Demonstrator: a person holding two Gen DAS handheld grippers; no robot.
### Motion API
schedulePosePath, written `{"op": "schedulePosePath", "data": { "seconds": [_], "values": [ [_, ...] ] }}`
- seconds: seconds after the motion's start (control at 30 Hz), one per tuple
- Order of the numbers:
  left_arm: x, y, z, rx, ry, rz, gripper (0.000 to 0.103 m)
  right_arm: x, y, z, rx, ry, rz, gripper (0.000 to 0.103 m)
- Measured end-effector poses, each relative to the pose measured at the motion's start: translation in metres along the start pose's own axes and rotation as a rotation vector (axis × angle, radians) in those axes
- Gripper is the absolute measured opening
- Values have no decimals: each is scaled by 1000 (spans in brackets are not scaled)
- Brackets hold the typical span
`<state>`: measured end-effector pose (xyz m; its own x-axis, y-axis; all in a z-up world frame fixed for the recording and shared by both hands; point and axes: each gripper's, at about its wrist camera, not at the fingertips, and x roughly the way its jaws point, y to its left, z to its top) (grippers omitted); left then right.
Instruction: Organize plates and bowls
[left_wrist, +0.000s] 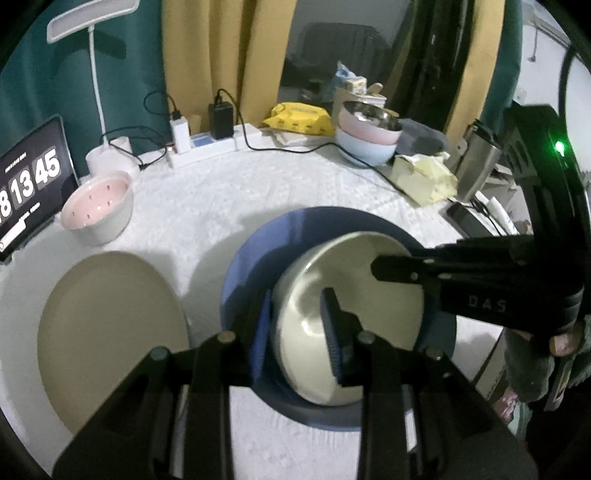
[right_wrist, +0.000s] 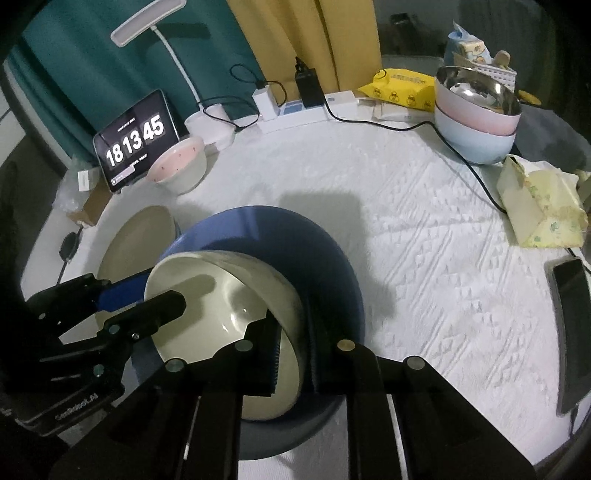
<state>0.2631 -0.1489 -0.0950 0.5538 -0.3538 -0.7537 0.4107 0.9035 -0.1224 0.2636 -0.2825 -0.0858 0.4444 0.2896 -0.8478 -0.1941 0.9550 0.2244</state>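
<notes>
Two claws are on one cream bowl (left_wrist: 351, 314) right now, and it sits tilted over the blue plate (left_wrist: 258, 251). The left claw (left_wrist: 295, 332) is narrowed onto the bowl's near wall, one blue finger outside and the other finger inside. The right claw (right_wrist: 293, 354) is clamped on the opposite wall, one pad inside and one outside the rim, jaws pinched down tight on it. So the bowl is between both claws, just ahead of each, with the plate directly under it.

My take on doing this bit well: bring the bowl level before letting go, since it leans hard toward the left claw's side. Lower both claws together so it lands centred on the plate, and release one side only once the base is flat. It's glossy, so it could probably slide out of a wall grip if one claw twists.

Off to the left claw's left lies a beige plate (left_wrist: 110, 332) flat on the counter (left_wrist: 207, 206). Further ahead of it is a pink bowl (left_wrist: 98, 208), and far ahead to the right there's a stack of bowls (left_wrist: 367, 136).

Readable stuff: the tablet clock (right_wrist: 136, 142) shows 18 13 45. The right claw's body says "DAS" in the left view. The left claw's body has a label that's too blurry to trust.
</notes>
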Motion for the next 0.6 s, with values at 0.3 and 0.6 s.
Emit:
{"op": "schedulePosePath", "data": {
  "seconds": [0.3,0.6],
  "values": [
    [5,-5,0,58,-14,83,30,-6,9,4,-37,-43,-75,15],
    [-5,16,18,2,-94,120,30,-25,30,25,-138,-199,-123,21]
  ]
}}
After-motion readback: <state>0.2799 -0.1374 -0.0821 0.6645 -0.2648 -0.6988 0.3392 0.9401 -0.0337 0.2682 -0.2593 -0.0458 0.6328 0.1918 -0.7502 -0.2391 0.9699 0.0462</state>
